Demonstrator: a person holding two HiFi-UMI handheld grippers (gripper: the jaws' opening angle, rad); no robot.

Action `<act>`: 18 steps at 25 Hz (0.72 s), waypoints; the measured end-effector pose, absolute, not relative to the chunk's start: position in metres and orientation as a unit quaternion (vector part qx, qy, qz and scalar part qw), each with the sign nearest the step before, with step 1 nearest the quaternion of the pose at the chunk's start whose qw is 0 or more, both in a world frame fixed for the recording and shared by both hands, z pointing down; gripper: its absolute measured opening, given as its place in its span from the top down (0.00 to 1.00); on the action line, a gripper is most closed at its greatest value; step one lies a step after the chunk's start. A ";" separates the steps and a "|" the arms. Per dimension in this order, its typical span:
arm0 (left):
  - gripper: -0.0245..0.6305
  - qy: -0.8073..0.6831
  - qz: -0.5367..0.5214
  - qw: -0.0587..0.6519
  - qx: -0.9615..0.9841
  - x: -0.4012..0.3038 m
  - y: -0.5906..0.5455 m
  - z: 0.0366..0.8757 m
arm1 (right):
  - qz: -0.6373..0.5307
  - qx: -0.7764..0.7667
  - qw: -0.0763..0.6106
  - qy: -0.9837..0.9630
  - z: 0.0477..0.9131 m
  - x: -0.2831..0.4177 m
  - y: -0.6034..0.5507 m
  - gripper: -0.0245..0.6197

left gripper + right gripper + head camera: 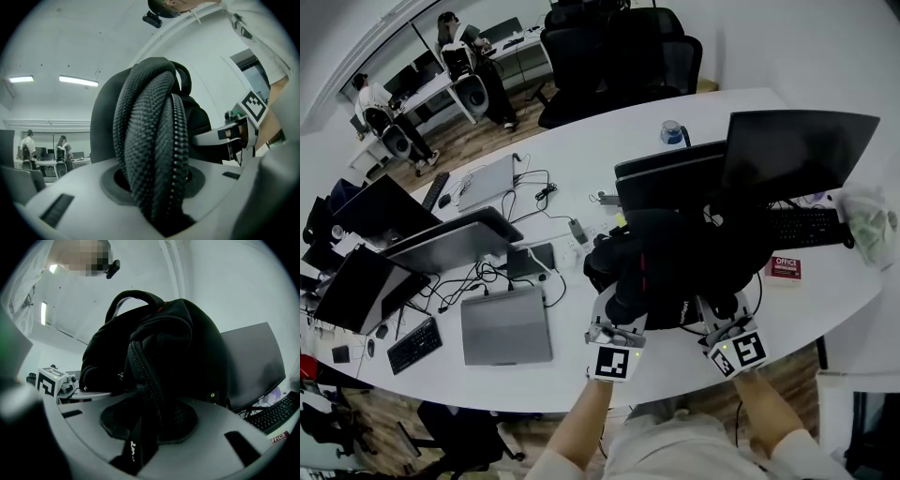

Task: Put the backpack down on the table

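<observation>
A black backpack (675, 267) is over the near part of the white table (581, 150), in front of the monitors; whether its base touches the tabletop I cannot tell. My left gripper (614, 323) is at its near left side, shut on a thick mesh shoulder strap (150, 140) that fills the gap between the jaws (154, 187). At the near right side my right gripper (727, 328) is shut on a strap with a zipper edge (150, 380) running between its jaws (150, 427). The backpack's body (178, 343) and top handle rise just ahead.
Two dark monitors (797, 150) stand right behind the backpack, with a keyboard (806, 227) and a red box (785, 268) to the right. Laptops (506, 325), cables and a second keyboard lie to the left. People (473, 56) stand at far desks.
</observation>
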State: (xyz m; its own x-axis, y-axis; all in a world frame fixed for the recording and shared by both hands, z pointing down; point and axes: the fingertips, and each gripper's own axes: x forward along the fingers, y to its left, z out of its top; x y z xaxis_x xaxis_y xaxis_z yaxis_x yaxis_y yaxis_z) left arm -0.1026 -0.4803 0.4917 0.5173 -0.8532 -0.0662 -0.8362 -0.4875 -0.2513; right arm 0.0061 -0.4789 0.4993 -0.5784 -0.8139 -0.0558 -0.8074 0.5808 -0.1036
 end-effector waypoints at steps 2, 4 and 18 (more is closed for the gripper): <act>0.76 0.497 -0.042 0.125 -0.858 -0.103 -0.476 0.495 | -0.035 -0.452 0.046 0.890 0.500 0.007 -0.475 0.85; 0.76 0.500 -0.052 0.125 -0.855 -0.103 -0.470 0.498 | -0.036 -0.451 0.042 0.891 0.503 0.007 -0.469 0.84; 0.69 0.517 -0.104 0.119 -0.841 -0.114 -0.419 0.522 | -0.034 -0.434 0.015 0.900 0.521 0.006 -0.421 0.81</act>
